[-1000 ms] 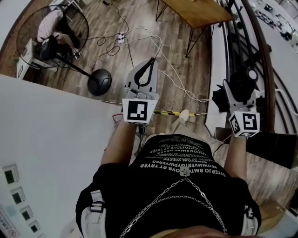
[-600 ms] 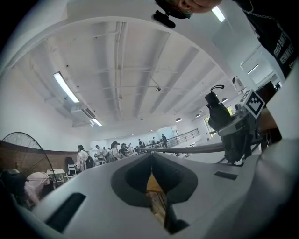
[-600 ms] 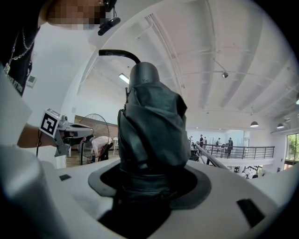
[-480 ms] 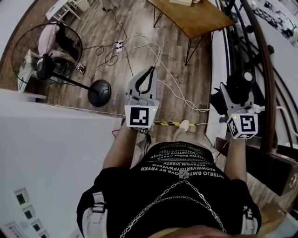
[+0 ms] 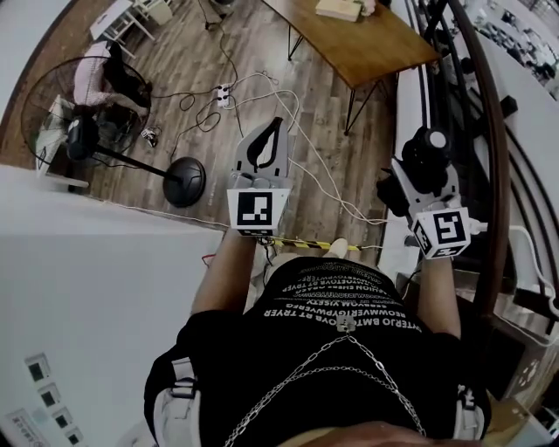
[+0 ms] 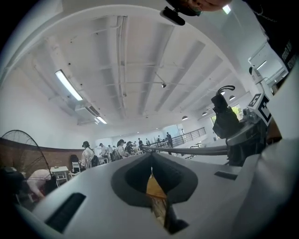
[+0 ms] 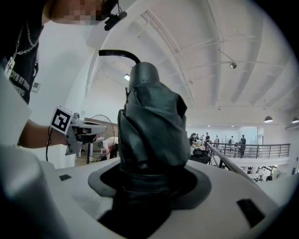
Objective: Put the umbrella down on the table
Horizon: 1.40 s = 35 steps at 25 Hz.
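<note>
Umbrella [image 7: 149, 121] carrying looks like the step in hand: folded and black, it sits clamped in the right gripper [image 5: 417, 175], whose jaws are closed on its lower part while the rest sticks out ahead along the jaws, a thin curved loop at its far end. It is in the air at the person's right, beside a dark railing [image 5: 491, 131], and nowhere near a surface yet. The left gripper [image 5: 276, 129] is held out in front of the chest with its jaws together at the tips and nothing between them; only a sliver of wood colour shows through the slit. Ahead, across a wooden floor strewn with cables [image 5: 262, 87], stands a brown wooden bench [image 5: 376, 39], well apart from both grippers, with a pale box [image 5: 339, 9] lying toward its far edge. I take that bench to be the goal, though the task does not say which. If so, the next move calls for closing the distance to its near edge, bringing the right gripper over bare wood short of the box, lowering until the umbrella rests along the top, and only then letting the jaws part. A standing fan [image 5: 79, 113] at the left is out of the way.
</note>
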Available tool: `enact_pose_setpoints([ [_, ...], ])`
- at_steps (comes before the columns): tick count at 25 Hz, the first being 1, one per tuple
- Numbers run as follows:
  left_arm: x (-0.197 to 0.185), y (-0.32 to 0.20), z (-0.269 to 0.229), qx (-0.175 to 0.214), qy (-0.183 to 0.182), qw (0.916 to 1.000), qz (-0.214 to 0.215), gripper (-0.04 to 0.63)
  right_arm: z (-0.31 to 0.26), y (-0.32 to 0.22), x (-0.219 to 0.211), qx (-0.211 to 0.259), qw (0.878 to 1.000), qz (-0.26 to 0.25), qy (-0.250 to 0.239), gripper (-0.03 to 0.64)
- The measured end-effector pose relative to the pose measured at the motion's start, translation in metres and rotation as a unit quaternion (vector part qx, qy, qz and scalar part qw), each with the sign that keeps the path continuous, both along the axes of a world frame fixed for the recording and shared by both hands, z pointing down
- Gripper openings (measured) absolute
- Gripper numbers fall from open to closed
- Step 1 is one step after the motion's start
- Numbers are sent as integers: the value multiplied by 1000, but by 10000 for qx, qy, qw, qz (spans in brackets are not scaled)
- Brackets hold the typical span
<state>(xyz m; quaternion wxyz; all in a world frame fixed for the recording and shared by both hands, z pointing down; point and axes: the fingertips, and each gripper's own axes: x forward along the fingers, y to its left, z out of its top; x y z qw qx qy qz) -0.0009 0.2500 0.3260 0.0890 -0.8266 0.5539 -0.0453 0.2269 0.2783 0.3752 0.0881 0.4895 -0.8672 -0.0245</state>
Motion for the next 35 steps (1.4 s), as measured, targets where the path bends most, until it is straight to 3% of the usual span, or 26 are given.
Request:
enact_pose_setpoints([
  [9,-19,-7,-9,264,32,9989,-384,29,-6,-34,-12,44,9990,-443,3,287],
  [19,-57,-23,-6,175,53,9979,-627,29,-4,-65,-60,-30,9966,-826,23,287],
  [29,-93,-103,3,114,31,9980,-621,29,-3,-142,-99,-57,9967,-796,129,287],
  [35,-96,-153,5,70,36,9986,-523,29,0,-189,-113,-66,9966,-807,135,287],
])
